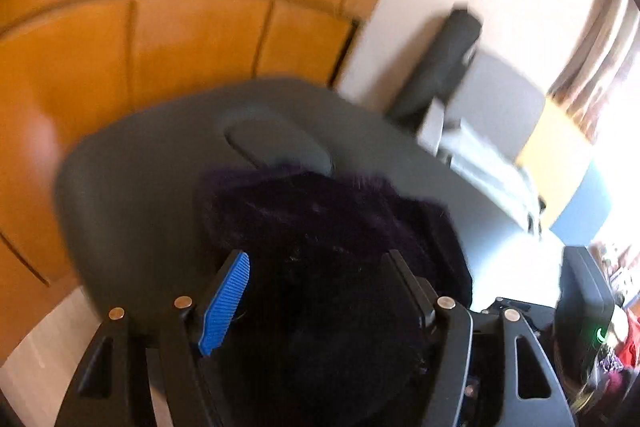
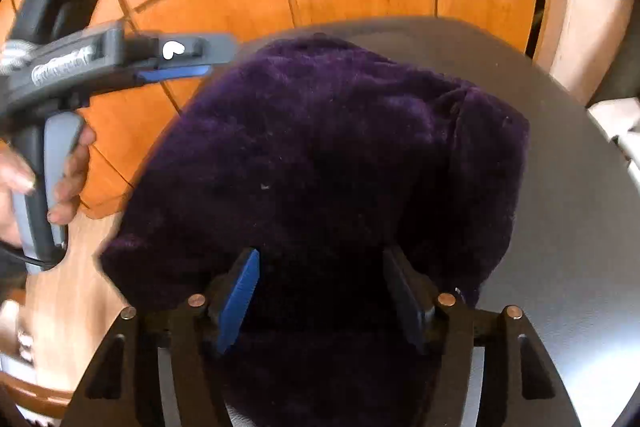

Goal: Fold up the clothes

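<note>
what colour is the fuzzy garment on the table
Deep purple, nearly black in shadow; the fuzzy garment shows best in the right wrist view.

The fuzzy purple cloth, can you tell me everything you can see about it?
The fuzzy purple cloth is dark violet, thick and plush like fleece. It lies bunched in a rounded heap on the grey table, one side hanging past the table's edge. The right gripper has its fingers spread with cloth filling the gap, and so does the left gripper. Whether either truly pinches it is unclear. No sleeves or collar show.
</note>
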A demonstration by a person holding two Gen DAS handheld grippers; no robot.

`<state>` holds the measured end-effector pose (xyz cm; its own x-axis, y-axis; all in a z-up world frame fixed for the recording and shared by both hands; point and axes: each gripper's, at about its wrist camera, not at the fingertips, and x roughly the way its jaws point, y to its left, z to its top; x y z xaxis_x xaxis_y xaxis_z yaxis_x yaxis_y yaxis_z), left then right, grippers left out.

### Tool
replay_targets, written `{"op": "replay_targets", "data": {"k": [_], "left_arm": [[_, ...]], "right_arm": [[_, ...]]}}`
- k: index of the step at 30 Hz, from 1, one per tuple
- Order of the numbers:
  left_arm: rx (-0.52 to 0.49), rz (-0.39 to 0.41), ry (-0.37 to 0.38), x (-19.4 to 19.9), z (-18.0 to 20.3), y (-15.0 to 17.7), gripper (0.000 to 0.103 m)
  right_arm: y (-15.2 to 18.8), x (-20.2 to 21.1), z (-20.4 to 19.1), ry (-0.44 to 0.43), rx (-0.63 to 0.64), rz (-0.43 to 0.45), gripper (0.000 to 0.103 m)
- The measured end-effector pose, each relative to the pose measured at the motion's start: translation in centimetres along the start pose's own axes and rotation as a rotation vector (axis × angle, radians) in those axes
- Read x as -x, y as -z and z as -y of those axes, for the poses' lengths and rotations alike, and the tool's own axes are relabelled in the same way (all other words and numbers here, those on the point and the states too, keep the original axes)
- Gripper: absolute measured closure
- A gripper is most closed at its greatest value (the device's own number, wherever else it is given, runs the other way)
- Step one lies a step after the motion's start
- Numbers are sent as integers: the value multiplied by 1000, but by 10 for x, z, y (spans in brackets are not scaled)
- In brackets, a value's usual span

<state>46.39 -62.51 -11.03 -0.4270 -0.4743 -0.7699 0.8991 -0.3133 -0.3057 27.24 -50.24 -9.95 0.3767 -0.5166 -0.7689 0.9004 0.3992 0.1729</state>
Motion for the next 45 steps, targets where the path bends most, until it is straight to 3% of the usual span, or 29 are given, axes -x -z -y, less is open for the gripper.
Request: {"op": "replay_targets", "data": {"k": [1,4,6,9,11,13,17,18,21,24,26,29,38,43,45], "left_arm": [[11,-42,-13,-13,1,0,35],[-71,22,-81,-18,10,6,34],[-95,49,-120,-17,14,11,33],[-27,58,-110,-9,7,14,36],[11,72,-140,4,8,17,39],[24,99,-184,29,13,27,40],[54,167,-213,81,26,57,40],[56,179,-243,96,32,73,40],[37,198,-313,125,51,107,39],[-23,192,-400,149,70,137,39],[-38,174,-441,163,78,150,39],[-29,218,-407,200,90,160,39],[-180,352,-365,266,137,156,47],[-109,300,-277,266,139,150,47],[-98,289,-281,264,140,151,47]], "right_arm": [[4,1,4,-20,-24,37,35],[6,5,10,-43,-65,61,35],[4,5,4,-8,-37,46,35],[-1,9,-7,59,-2,22,35],[0,19,-15,110,1,8,29],[13,35,-17,137,-27,13,14],[40,77,-21,198,-138,37,6],[45,87,-23,210,-172,48,1],[51,106,-39,222,-249,93,0],[55,125,-69,403,-239,78,0],[55,128,-86,464,-203,84,0],[58,134,-110,544,-155,92,0],[78,162,-141,424,-152,119,0],[82,177,-157,412,-117,157,0],[85,180,-161,423,-104,163,0]]}}
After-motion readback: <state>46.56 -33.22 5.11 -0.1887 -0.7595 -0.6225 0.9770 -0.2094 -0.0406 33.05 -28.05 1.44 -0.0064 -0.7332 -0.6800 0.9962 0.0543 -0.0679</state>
